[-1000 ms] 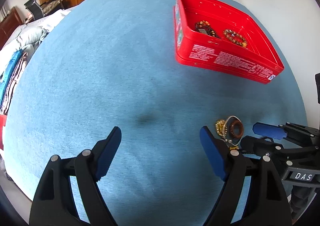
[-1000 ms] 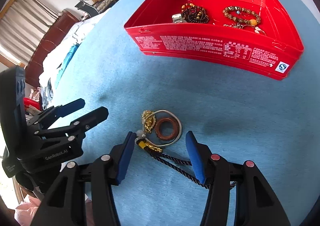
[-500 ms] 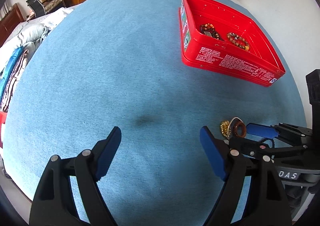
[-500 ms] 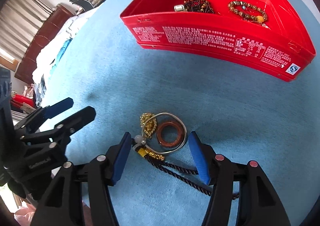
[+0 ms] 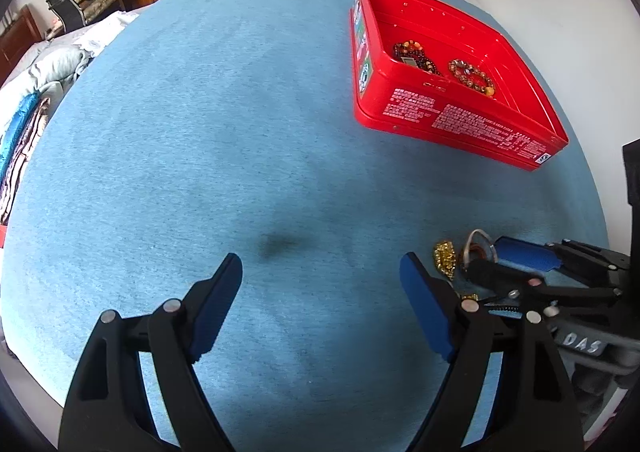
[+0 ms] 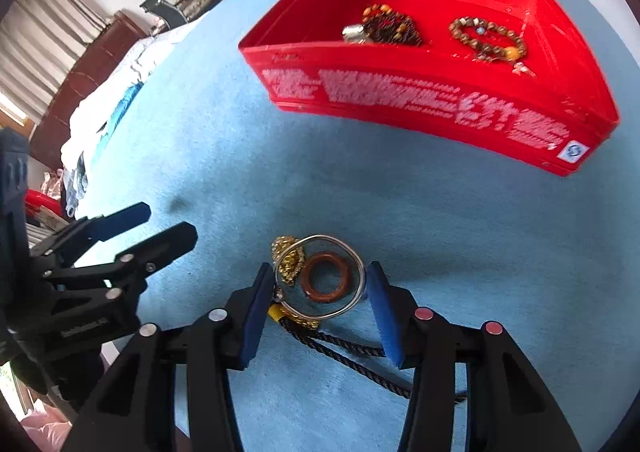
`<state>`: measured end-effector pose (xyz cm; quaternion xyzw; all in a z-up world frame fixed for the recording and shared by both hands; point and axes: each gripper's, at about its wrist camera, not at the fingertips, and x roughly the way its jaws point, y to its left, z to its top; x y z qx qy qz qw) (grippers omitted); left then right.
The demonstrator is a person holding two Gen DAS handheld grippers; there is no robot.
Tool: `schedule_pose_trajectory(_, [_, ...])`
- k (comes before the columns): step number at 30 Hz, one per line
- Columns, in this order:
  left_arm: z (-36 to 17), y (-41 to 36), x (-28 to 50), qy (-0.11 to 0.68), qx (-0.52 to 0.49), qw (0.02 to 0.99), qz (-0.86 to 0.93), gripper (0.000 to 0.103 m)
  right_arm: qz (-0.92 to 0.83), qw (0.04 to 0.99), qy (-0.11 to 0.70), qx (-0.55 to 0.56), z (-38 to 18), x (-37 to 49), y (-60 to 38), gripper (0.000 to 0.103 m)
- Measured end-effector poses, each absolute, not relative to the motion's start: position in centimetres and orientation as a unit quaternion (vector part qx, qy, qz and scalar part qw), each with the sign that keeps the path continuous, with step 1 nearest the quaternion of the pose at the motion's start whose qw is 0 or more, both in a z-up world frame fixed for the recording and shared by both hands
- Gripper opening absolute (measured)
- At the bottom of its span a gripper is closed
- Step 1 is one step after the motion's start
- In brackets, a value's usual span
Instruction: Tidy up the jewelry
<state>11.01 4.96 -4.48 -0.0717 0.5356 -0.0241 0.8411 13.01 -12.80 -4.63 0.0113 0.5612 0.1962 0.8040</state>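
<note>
A silver bangle (image 6: 320, 239) lies on the blue cloth (image 5: 200, 132) with a brown wooden ring (image 6: 326, 280) inside it and a gold chain (image 6: 290, 260) at its left. A dark braided cord (image 6: 348, 348) trails back from it. My right gripper (image 6: 320, 272) straddles the bangle; its jaws are closing and the blue pads sit against the bangle's two sides. In the left wrist view the bangle (image 5: 478, 233) looks tipped up between the right gripper (image 5: 500, 262) fingers. My left gripper (image 5: 320, 266) hangs open over bare cloth, holding nothing. The red tin (image 6: 400, 92) holds two bead bracelets (image 6: 486, 38).
The red tin (image 5: 460, 120) stands at the far right near a white wall. A dark spot (image 5: 280, 244) marks the cloth ahead of the left gripper (image 6: 166, 222). Bedding (image 5: 60, 64) and wooden cabinets lie beyond the cloth's left and far edges.
The right gripper's jaws have narrowed from a wide stance to the bangle's sides, and it has edged forward over the jewelry. The left gripper stays open in place.
</note>
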Motion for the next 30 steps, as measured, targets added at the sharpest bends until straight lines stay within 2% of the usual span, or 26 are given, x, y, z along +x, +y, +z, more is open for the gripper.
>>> schedule_pose_trajectory(6, [-4.3, 3.9, 11.3, 0.536, -0.075, 0.840, -0.037, 0.079, 0.171, 0.818, 0.549, 0.025, -3.4, 12.9, -15.9, 0.048])
schedule_pose_trajectory(15, [-5.1, -0.1, 12.6, 0.560, -0.067, 0.821, -0.083, 0.062, 0.156, 0.817, 0.554, 0.035, -3.7, 12.9, -17.7, 0.048])
schedule_pose_trajectory(17, [-5.4, -0.8, 12.9, 0.566, -0.066, 0.817, -0.090, 0.056, 0.156, 0.817, 0.554, 0.036, -3.7, 13.1, -17.8, 0.048])
schedule_pose_trajectory(22, [-5.6, -1.9, 13.8, 0.569, -0.046, 0.817, -0.081, 0.052, 0.159, 0.816, 0.554, 0.040, -3.8, 13.2, -18.1, 0.048])
schedule_pose_trajectory(30, [-6.4, -4.5, 15.5, 0.574, 0.003, 0.817, -0.061, 0.052, 0.165, 0.816, 0.552, 0.044, -3.7, 13.4, -18.0, 0.048])
